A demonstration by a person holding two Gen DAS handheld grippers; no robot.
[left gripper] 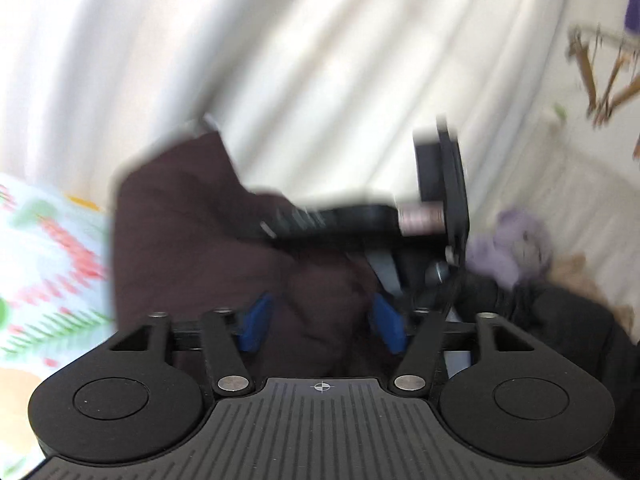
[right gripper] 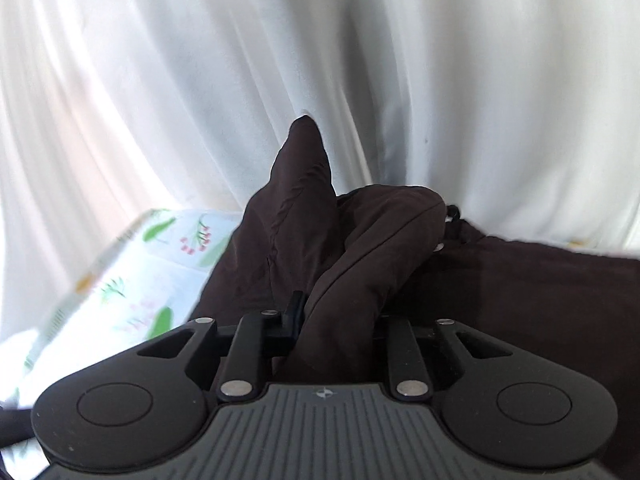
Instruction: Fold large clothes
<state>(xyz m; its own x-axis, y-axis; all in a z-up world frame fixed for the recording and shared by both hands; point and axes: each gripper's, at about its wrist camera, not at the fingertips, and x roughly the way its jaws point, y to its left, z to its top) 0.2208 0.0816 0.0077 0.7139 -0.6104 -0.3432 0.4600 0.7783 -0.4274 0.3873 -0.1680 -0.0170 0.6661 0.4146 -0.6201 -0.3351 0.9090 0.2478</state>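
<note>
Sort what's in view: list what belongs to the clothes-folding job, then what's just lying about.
Part of the job:
- dark brown garment
- right tool, closed on a fold of it
- left tool, open around the cloth
- flowered sheet it lies on

Lying about:
- white curtain
- lilac cloth bundle
- wooden hangers

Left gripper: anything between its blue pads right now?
Dark brown garment bunches between the left gripper pads, apparently unpinched; left wrist view, blurred.

dark brown garment [right gripper: 320, 248] bunched between fingers [right gripper: 295, 316]
</note>
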